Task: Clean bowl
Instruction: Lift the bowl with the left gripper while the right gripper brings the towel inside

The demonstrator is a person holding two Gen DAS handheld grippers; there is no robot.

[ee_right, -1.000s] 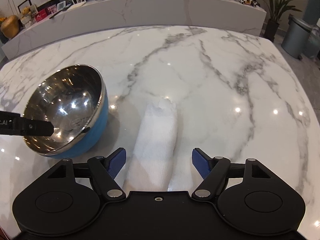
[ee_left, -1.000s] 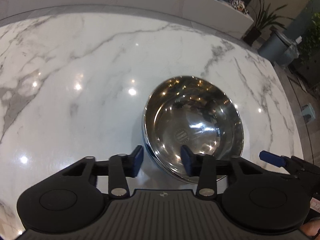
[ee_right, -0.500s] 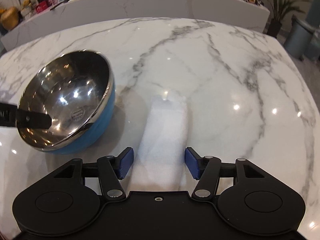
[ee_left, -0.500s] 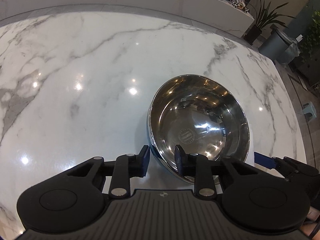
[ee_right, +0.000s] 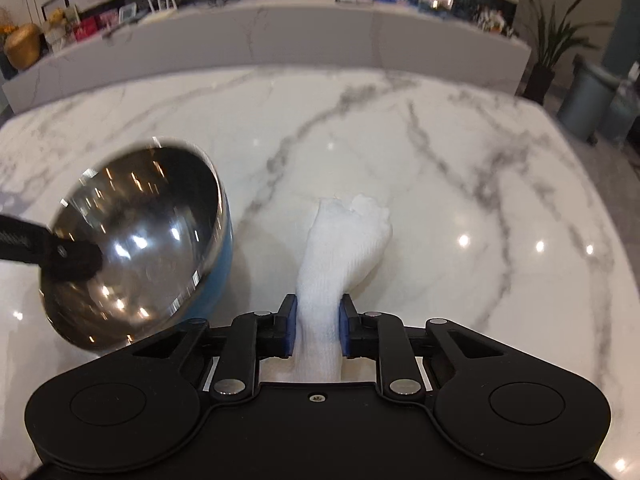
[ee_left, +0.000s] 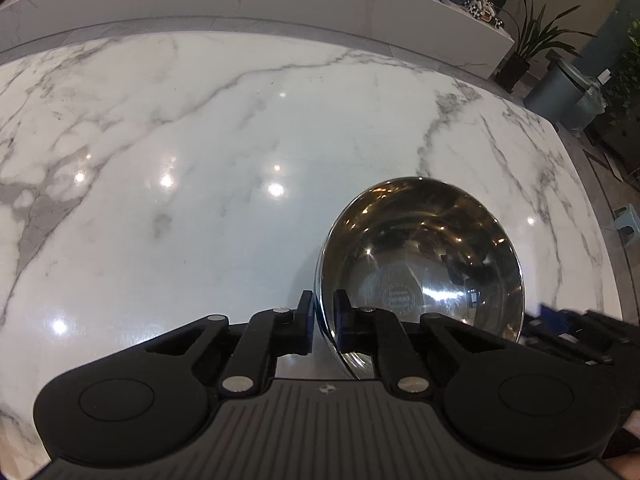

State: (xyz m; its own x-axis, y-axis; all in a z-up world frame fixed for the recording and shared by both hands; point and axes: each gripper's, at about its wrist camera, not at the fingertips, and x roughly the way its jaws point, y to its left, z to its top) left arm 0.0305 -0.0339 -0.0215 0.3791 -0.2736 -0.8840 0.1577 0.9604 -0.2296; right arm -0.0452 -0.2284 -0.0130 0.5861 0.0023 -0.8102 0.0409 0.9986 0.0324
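A steel bowl (ee_left: 424,264) with a blue outside (ee_right: 222,264) is tilted and lifted off the marble table (ee_left: 200,160). My left gripper (ee_left: 322,318) is shut on the bowl's near rim, one finger outside and one inside. In the right wrist view the bowl (ee_right: 140,240) is at the left, with the left gripper's finger across its rim. My right gripper (ee_right: 317,326) is shut on a white folded cloth (ee_right: 340,248), which sticks forward above the table (ee_right: 440,184). The right gripper also shows at the right edge of the left wrist view (ee_left: 568,324).
A long white marble bench (ee_right: 280,36) runs behind the table. A potted plant (ee_right: 548,56) and grey bins (ee_right: 588,100) stand on the floor at the far right. The table's right edge (ee_left: 592,208) lies just beyond the bowl.
Both grippers have closed: the left on the bowl's rim, the right on the cloth. The bowl has tipped up and risen, and the cloth has been lifted and bunched.
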